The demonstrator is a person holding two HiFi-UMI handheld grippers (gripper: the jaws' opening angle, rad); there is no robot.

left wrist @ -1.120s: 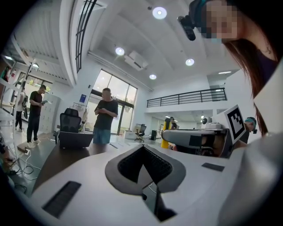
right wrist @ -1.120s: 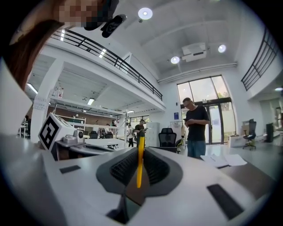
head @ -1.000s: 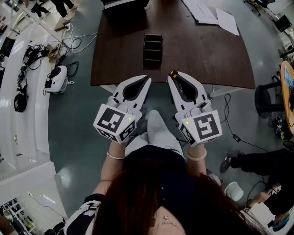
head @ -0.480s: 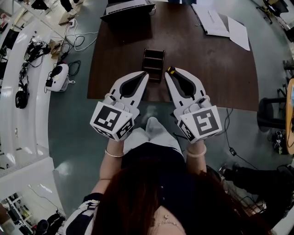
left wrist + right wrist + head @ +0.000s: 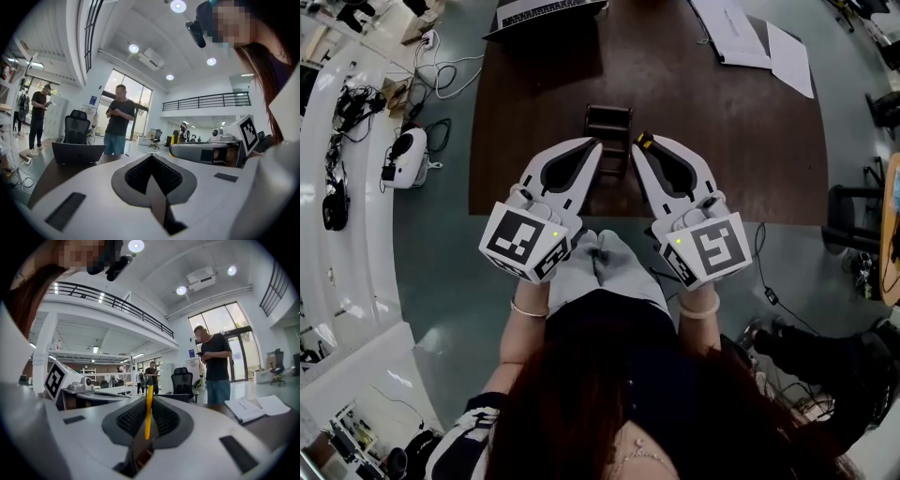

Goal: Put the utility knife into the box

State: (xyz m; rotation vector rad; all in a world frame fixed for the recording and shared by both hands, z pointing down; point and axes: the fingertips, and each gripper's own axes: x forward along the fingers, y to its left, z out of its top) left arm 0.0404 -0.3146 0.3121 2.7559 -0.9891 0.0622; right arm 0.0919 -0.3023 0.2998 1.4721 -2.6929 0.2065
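Observation:
The box (image 5: 607, 132) is a dark, open organizer with compartments, standing on the brown table (image 5: 722, 131) just beyond both gripper tips. My right gripper (image 5: 643, 147) is shut on the yellow utility knife (image 5: 645, 142), whose end sticks out past the jaw tips, right of the box's near end. In the right gripper view the utility knife (image 5: 148, 409) stands as a thin yellow strip between the closed jaws of the right gripper (image 5: 146, 430). The left gripper (image 5: 593, 146) is shut and holds nothing, its tips at the box's left near corner. In its own view the left gripper (image 5: 154, 187) shows its jaws pressed together.
A laptop (image 5: 546, 11) lies at the table's far edge, with papers (image 5: 750, 37) at the far right. Cables and a white device (image 5: 403, 155) lie on the floor to the left, a chair (image 5: 853, 211) to the right. A person (image 5: 119, 119) stands beyond the table.
Both grippers have moved forward from the table's near edge over the tabletop. Their tips now lie beside the box's near end. The knife stays clamped in the right gripper.

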